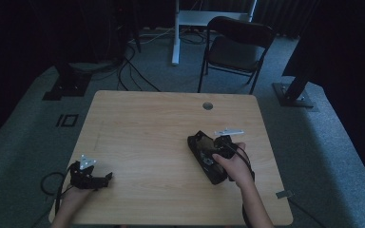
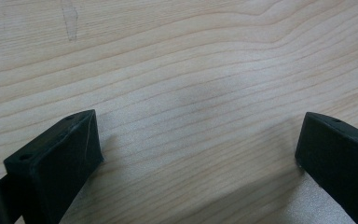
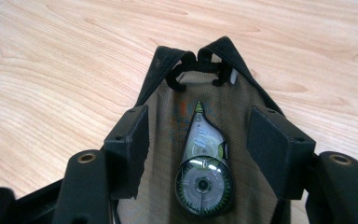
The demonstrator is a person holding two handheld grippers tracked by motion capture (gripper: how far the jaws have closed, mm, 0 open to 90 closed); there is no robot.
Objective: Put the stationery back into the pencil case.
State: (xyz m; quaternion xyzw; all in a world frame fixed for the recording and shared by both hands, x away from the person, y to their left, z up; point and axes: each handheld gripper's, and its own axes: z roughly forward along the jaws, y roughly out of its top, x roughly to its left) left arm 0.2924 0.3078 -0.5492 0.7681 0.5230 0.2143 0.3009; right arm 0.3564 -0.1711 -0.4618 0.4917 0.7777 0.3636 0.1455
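Pale wood-grain bench [image 1: 147, 142] under dim light. Open black fabric pouch [image 3: 200, 93] right of centre — clear round correction-tape dispenser [image 3: 204, 172] inside on its tan lining. Right gripper [image 3: 200, 144] above, jaws apart, untouching. Left gripper [image 2: 198, 144] near left corner — spread, empty.

No legible text anywhere

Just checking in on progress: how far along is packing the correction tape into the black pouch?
Done: the correction tape already lies inside the open black pouch on the table. In hand: the right hand-held gripper hovers over it, jaws apart on either side, not pressing it. The left hand-held gripper rests open over bare wood. Left, probably: withdrawing and closing the pouch.
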